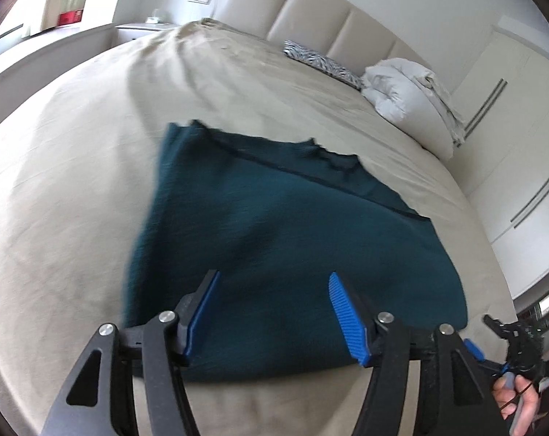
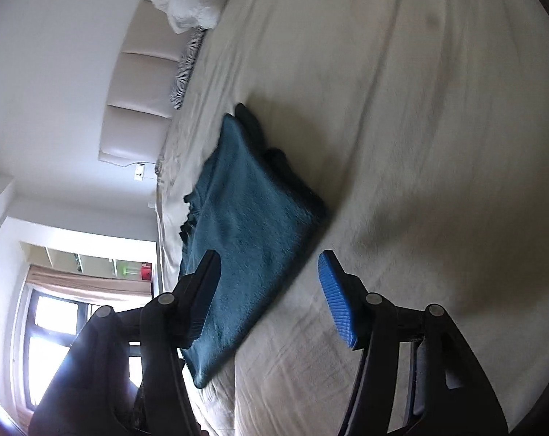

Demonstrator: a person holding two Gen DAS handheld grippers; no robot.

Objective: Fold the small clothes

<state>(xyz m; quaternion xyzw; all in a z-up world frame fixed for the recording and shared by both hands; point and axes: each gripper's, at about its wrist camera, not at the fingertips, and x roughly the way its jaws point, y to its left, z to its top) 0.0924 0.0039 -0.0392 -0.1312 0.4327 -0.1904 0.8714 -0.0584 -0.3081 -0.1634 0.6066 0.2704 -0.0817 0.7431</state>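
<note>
Teal folded garment (image 1: 281,239) lay flat on the beige bed (image 1: 74,181). Left hand-held gripper (image 1: 274,312) hovered level above its near edge, jaws spread, holding nothing. Right hand-held gripper (image 2: 271,298), rolled sideways, likewise gaped empty beside it.

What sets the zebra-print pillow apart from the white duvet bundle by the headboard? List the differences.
The zebra-print pillow is striped black and white; the white duvet bundle is plain white. The pillow lies flat and thin; the bundle is heaped thick and rumpled. The pillow is the smaller of the two; the bundle is clearly bulkier. Both rest side by side on the beige bed sheet at the padded headboard, well beyond the folded teal garment.
</note>
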